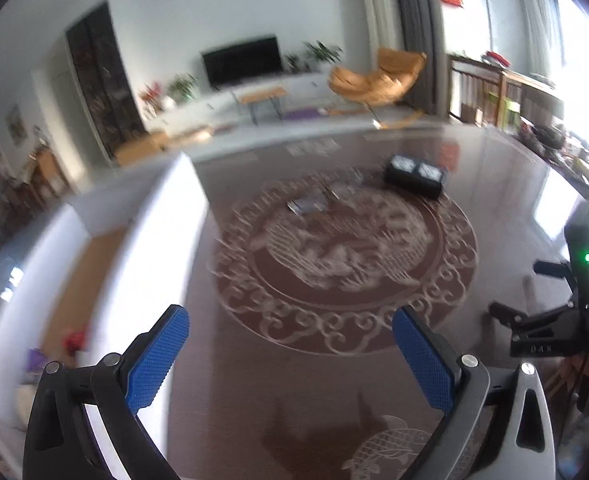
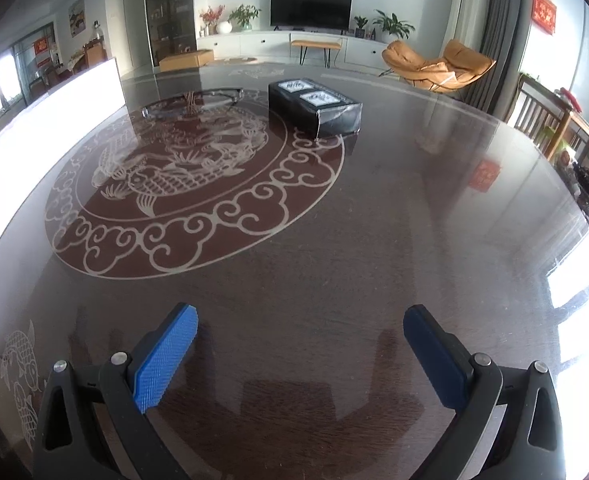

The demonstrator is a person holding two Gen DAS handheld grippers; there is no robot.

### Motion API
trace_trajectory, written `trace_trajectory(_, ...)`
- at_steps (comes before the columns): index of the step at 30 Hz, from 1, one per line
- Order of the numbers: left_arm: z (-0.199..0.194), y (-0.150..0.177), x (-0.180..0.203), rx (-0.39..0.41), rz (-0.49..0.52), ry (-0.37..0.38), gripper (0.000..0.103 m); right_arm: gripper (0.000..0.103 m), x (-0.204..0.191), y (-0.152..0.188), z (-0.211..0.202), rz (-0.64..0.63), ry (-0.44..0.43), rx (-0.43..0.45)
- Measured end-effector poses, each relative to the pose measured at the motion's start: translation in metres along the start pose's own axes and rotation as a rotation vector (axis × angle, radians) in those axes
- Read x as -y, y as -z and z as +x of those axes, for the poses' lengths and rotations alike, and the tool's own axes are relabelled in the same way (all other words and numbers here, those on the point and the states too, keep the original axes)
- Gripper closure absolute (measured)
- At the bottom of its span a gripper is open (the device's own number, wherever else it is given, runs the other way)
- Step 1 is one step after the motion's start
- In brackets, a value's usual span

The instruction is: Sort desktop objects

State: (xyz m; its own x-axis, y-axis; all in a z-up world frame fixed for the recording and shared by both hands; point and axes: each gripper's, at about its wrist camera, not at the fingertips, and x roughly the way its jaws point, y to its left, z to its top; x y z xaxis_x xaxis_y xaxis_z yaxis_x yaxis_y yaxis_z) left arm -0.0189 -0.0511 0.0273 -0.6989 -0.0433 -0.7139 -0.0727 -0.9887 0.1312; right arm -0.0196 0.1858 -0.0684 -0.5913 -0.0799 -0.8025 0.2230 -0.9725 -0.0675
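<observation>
Both the left gripper (image 1: 290,356) and right gripper (image 2: 300,354) hung wide apart, holding nothing, above the dark table (image 2: 374,220); a black box (image 2: 314,108) sat well beyond

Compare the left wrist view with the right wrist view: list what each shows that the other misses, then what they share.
Left wrist only: the left claw, open and empty; the right claw's body at the right edge; small flat items blurred on the table.

Right wrist only: the right claw, open and empty; a glass tray left of the box; fish etchings at the near table edge.

Both: the black box with two compartments, the table's carp medallion, the TV and the tan chair.
</observation>
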Motion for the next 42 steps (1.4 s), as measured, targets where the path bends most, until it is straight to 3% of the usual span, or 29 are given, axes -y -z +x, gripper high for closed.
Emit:
trace_trajectory(8,0.119,0.005,0.019,-0.235,0.058,0.147,0.0,0.0,0.005,0.0,0.005,0.032,-0.042,-0.013)
trace_trajectory(9,0.127,-0.001,0.015,-0.213,0.029,0.207,0.0,0.0,0.005,0.0,0.005,0.033,-0.042,-0.013)
trace_trajectory(15,0.185,-0.059,0.008,-0.175,0.054,0.204,0.0,0.0,0.005,0.0,0.005,0.032,-0.042,-0.013)
trace_trajectory(21,0.24,-0.117,0.013,-0.216,0.088,0.225,0.0,0.0,0.005,0.0,0.006,0.032,-0.042,-0.013)
trace_trajectory(28,0.268,-0.151,0.027,-0.225,0.095,0.23,0.0,0.0,0.005,0.0,0.005,0.032,-0.042,-0.013)
trace_trajectory(30,0.265,-0.154,0.028,-0.205,0.089,0.226,0.02,0.0,0.005,0.0,0.005,0.032,-0.042,-0.013)
trace_trajectory(31,0.262,-0.155,0.024,-0.185,0.079,0.221,0.051,0.0,0.005,0.0,0.005,0.032,-0.042,-0.012)
trace_trajectory(32,0.257,-0.154,0.022,-0.177,0.063,0.213,0.075,0.0,0.005,0.0,0.005,0.032,-0.042,-0.012)
trace_trajectory(37,0.236,-0.131,0.004,-0.171,-0.041,0.167,0.084,0.0,0.005,0.0,0.005,0.031,-0.042,-0.012)
trace_trajectory(42,0.184,-0.07,-0.009,-0.153,-0.128,0.156,0.084,0.0,0.005,0.0,0.006,0.031,-0.042,-0.012)
